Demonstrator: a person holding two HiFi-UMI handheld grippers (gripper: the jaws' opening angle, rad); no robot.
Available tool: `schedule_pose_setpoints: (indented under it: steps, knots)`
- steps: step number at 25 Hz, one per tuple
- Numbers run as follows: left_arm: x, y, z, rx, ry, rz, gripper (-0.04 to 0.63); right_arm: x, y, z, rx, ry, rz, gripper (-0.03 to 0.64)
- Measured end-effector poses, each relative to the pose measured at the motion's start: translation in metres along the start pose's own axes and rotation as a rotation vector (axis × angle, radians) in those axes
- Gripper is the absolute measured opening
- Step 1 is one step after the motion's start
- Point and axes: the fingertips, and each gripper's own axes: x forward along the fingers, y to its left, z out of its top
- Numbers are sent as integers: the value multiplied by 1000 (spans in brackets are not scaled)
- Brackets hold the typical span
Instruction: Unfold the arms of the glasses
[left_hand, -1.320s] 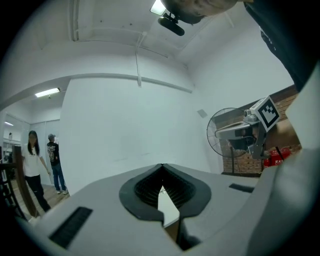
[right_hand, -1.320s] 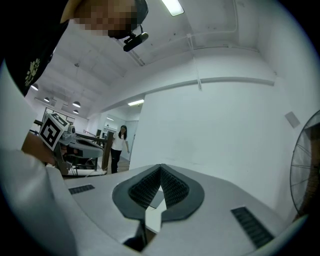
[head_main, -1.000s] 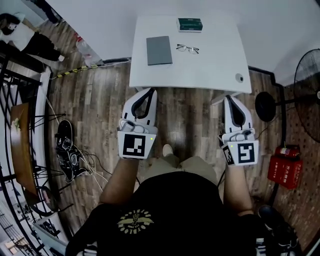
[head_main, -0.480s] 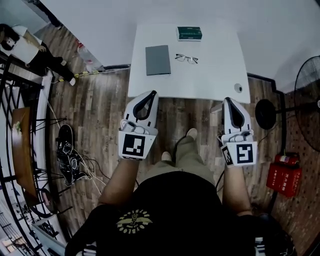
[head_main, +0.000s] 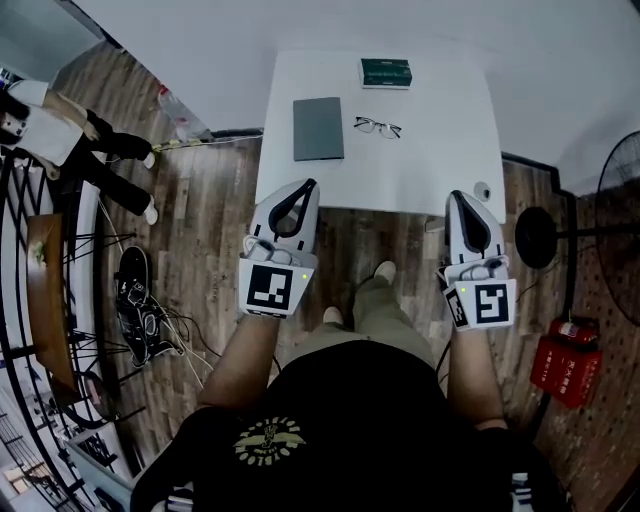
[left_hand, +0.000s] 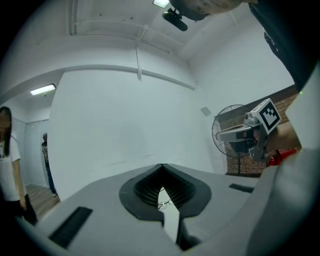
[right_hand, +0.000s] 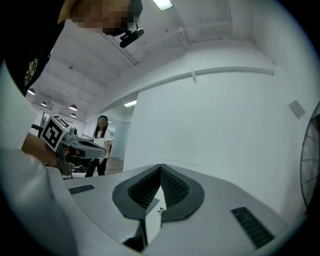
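Observation:
Thin dark-framed glasses (head_main: 377, 127) lie on the white table (head_main: 430, 160), right of a grey flat case (head_main: 318, 128) and below a green box (head_main: 385, 72). My left gripper (head_main: 309, 184) is level at the table's near edge, shut, with nothing in it. At the near right corner my right gripper (head_main: 455, 195) is also shut and empty. Both stay well short of the glasses. In the left gripper view the glasses (left_hand: 165, 203) show small through the gap behind the closed tips (left_hand: 161, 165). They show the same way (right_hand: 161, 210) in the right gripper view, behind that gripper's tips (right_hand: 160, 165).
A small round fitting (head_main: 483, 188) sits at the table's near right corner. A black fan (head_main: 620, 210) and a red fire extinguisher (head_main: 568, 370) stand on the wooden floor at right. A bystander (head_main: 60, 135), shoes (head_main: 135, 300) and cables are at left.
Both grippers have moved forward from the floor in front of the table to its near edge. The person holding them stepped forward. The bystander at left shifted.

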Motion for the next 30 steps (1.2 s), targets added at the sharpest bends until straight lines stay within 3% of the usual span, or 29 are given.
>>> schedule_pose_setpoints:
  steps: [16,30]
  knots:
    - [94,19,6,5,-13,9,6,68,-61,-7,0,16,25,2]
    - [178,13,6,15,24,82,6,113,-138,-26,23,15,108,2]
